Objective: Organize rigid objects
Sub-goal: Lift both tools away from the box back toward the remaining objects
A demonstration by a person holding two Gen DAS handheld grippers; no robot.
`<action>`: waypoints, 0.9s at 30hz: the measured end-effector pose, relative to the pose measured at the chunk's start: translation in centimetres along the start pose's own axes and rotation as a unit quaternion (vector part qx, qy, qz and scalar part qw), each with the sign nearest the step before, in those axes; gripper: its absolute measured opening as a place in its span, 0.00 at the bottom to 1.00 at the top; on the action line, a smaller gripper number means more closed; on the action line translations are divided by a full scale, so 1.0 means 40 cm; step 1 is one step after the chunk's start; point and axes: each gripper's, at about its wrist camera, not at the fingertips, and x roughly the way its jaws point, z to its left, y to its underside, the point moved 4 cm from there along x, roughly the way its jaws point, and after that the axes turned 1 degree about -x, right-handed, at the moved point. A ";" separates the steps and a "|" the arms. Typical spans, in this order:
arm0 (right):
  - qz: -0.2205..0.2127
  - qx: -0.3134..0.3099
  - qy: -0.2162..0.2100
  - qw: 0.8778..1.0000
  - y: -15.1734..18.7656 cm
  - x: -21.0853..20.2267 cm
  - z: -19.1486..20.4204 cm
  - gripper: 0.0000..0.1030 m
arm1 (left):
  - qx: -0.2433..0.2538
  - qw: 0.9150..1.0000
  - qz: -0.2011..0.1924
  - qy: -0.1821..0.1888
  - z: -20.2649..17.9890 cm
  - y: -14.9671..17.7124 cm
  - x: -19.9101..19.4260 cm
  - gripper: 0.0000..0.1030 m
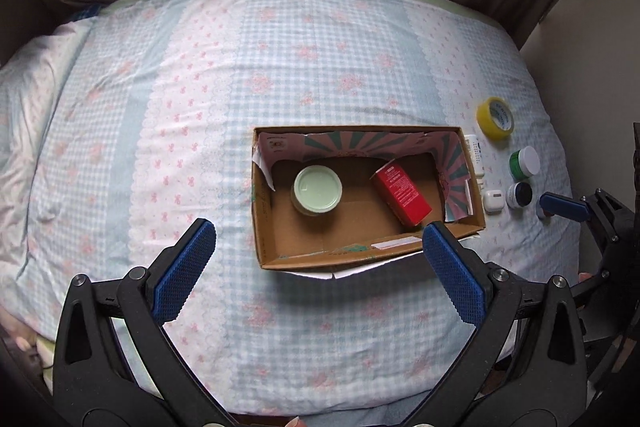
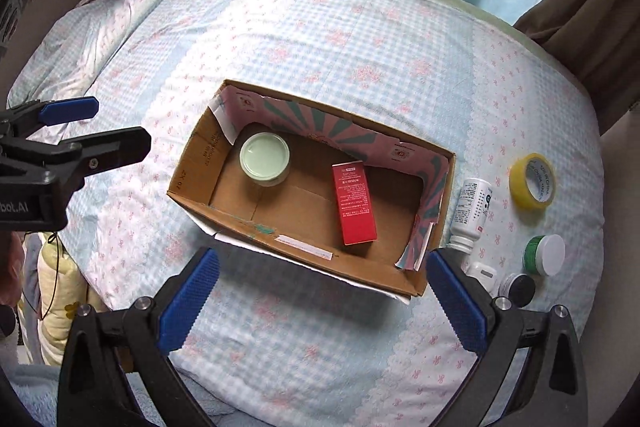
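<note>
The cardboard box (image 2: pixel 304 195) sits open on the checked bedspread (image 2: pixel 320 27), just ahead of both pairs of jaws, and it already holds two things: a pale green lidded jar (image 2: pixel 265 157) toward its left end and a red carton (image 2: pixel 355 203) lying flat nearer the right. Off the box's right wall, still out on the cover, wait the rest: a white bottle (image 2: pixel 470 215) lying against the box side, a small white case (image 2: pixel 482 273) and a black-capped pot (image 2: pixel 520 289) just beyond the right gripper's (image 2: pixel 322 301) right finger, a green jar with a white lid (image 2: pixel 546 255) past those, and a yellow tape roll (image 2: pixel 532 185) farthest out. Both grippers hang with jaws spread wide and nothing between them; the left gripper (image 1: pixel 318 269) hovers over the near box edge, well apart from the loose items. My guess is the right one goes next for the bottle or the little case. To do it cleanly it should swing right, drop low so the pads straddle the item across its narrow side, and close firmly, since the soft bedding will give underneath. The crowding is the nuisance: the case, the pot and the bottle sit almost touching, so a wide jaw may nudge a neighbour, and the box wall leaves little room beside the bottle.
</note>
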 end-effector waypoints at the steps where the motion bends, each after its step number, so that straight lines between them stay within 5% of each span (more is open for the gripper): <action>1: -0.009 0.013 0.004 1.000 0.013 -0.017 -0.004 1.00 | 0.003 1.000 -0.009 0.004 -0.010 0.005 -0.025 1.00; 6: -0.052 0.101 -0.004 0.994 0.073 -0.149 -0.055 1.00 | 0.026 0.999 -0.042 0.019 -0.081 0.022 -0.114 1.00; 14: -0.108 0.172 0.056 0.978 0.162 -0.323 -0.223 1.00 | 0.052 0.995 -0.080 0.040 -0.250 0.022 -0.194 1.00; 21: -0.144 0.162 0.102 0.971 0.222 -0.419 -0.415 1.00 | 0.054 0.992 -0.107 0.039 -0.460 0.004 -0.213 1.00; 27: -0.155 0.128 0.094 0.975 0.237 -0.423 -0.581 1.00 | 0.010 0.992 -0.117 0.041 -0.631 0.003 -0.169 1.00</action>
